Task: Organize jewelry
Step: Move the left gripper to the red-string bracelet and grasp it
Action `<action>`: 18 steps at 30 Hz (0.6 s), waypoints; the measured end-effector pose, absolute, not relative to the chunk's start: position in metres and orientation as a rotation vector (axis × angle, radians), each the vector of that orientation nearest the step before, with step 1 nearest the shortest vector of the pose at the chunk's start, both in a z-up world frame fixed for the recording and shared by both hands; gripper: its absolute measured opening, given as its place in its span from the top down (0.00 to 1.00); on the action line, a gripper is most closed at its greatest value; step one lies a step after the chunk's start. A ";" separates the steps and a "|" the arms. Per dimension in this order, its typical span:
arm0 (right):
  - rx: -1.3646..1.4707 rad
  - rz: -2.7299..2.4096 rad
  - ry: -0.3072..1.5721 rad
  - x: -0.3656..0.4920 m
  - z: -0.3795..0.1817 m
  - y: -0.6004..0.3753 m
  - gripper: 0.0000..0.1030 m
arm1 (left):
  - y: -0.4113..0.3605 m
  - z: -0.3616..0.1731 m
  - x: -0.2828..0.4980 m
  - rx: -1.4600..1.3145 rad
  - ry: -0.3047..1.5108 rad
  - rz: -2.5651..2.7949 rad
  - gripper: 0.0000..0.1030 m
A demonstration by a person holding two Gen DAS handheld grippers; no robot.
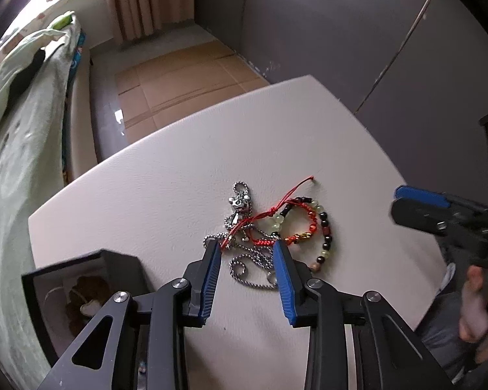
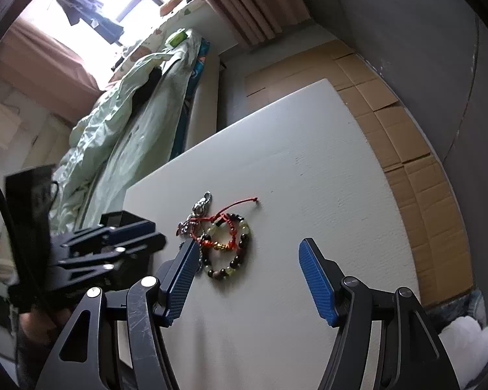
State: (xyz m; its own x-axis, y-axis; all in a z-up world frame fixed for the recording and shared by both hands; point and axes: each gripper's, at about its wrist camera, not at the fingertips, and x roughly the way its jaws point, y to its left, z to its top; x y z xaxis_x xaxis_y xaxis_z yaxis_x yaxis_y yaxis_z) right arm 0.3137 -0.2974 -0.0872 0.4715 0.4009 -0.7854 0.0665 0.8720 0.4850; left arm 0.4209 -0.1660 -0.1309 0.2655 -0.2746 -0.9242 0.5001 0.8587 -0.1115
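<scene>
A bedroom with a rumpled pale green duvet (image 2: 120, 123) and flattened brown cardboard (image 1: 185, 81) on the floor surrounds the white rectangular desk (image 1: 146, 195). The tangled jewelry lies just ahead of the left gripper (image 1: 247, 250), whose blue-padded jaws stand moderately apart, empty, straddling the silver ball-chain necklace (image 1: 244, 260); its long axis runs away from the gripper, figurine pendant (image 1: 240, 206) farthest. The red cord bracelet (image 1: 276, 224) crosses the round beaded bracelet (image 1: 322, 227) rightward. The right gripper (image 2: 244, 253) gapes wide, empty, with the pile by its left finger. An open black box (image 1: 81, 286) sits left.
</scene>
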 end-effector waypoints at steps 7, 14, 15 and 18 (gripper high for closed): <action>0.517 0.225 1.071 0.316 -0.089 -0.303 0.37 | -0.169 -0.149 0.433 0.260 1.233 -0.504 0.69; 0.513 0.246 1.071 0.318 -0.088 -0.300 0.37 | -0.162 -0.153 0.439 0.214 1.267 -0.512 0.95; 0.514 0.246 1.071 0.318 -0.088 -0.300 0.37 | -0.162 -0.151 0.438 0.210 1.268 -0.518 0.96; 0.513 0.247 1.071 0.318 -0.088 -0.301 0.37 | -0.161 -0.139 0.434 0.214 1.254 -0.533 0.96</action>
State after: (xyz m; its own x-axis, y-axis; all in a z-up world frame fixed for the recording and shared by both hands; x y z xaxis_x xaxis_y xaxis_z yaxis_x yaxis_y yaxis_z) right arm 0.3177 -0.3007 -0.0876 0.4664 0.4334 -0.7711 0.0523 0.8567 0.5132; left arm 0.4336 -0.1613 -0.1392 0.2095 -0.2650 -0.9412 0.4933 0.8598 -0.1322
